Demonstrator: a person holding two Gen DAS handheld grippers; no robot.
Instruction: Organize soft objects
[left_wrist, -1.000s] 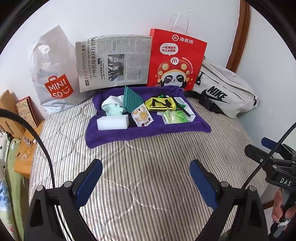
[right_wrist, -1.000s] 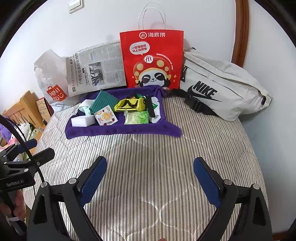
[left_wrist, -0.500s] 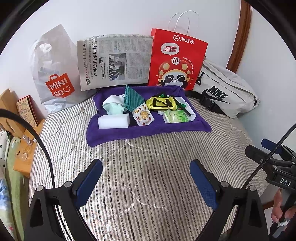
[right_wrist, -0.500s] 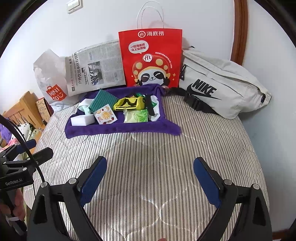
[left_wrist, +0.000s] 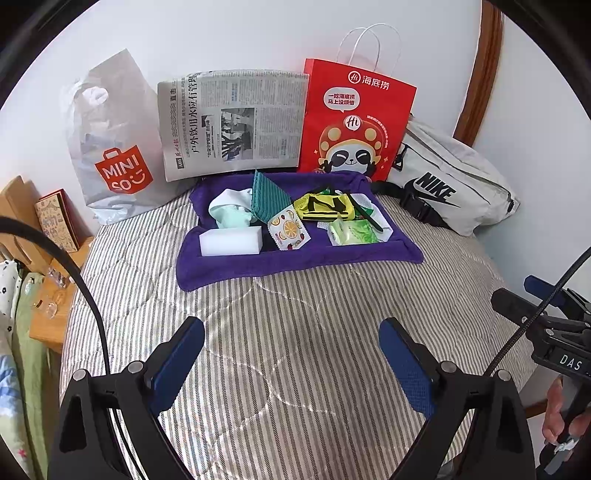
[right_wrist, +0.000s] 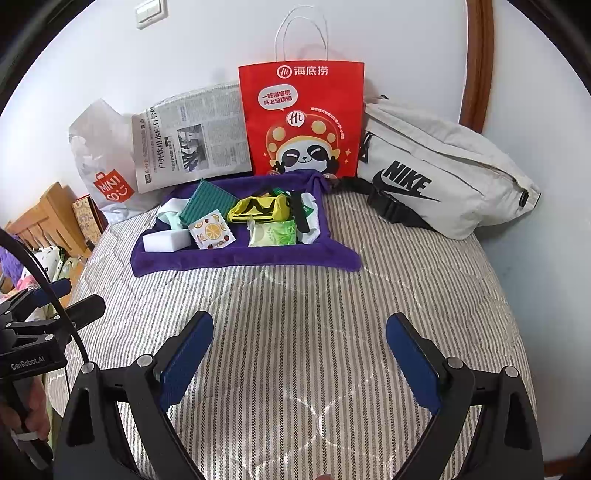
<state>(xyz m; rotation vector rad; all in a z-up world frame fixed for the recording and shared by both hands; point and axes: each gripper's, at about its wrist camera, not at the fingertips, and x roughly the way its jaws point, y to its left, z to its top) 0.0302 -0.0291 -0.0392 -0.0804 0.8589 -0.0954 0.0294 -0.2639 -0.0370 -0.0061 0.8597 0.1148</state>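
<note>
A purple towel (left_wrist: 295, 258) (right_wrist: 243, 260) lies on the striped bed and carries several soft things: a white sponge (left_wrist: 231, 240) (right_wrist: 166, 239), a mint cloth (left_wrist: 229, 212), a green ribbed cloth (left_wrist: 267, 199) (right_wrist: 207, 201), a fruit-print packet (left_wrist: 288, 229) (right_wrist: 212, 230), a yellow-black pouch (left_wrist: 323, 206) (right_wrist: 258, 208) and a green tissue pack (left_wrist: 352, 232) (right_wrist: 273, 233). My left gripper (left_wrist: 291, 349) is open and empty, well short of the towel. My right gripper (right_wrist: 299, 345) is open and empty too, over bare bedding.
Against the wall stand a Miniso plastic bag (left_wrist: 110, 147), a newspaper (left_wrist: 232, 122), a red paper bag (left_wrist: 354, 122) (right_wrist: 301, 118) and a grey Nike waist bag (left_wrist: 450, 184) (right_wrist: 436, 170). A wooden bedside shelf (left_wrist: 40, 258) is at the left edge.
Both grippers have moved slightly toward the towel and drifted a little; the objects have not moved and both grippers stay open.
</note>
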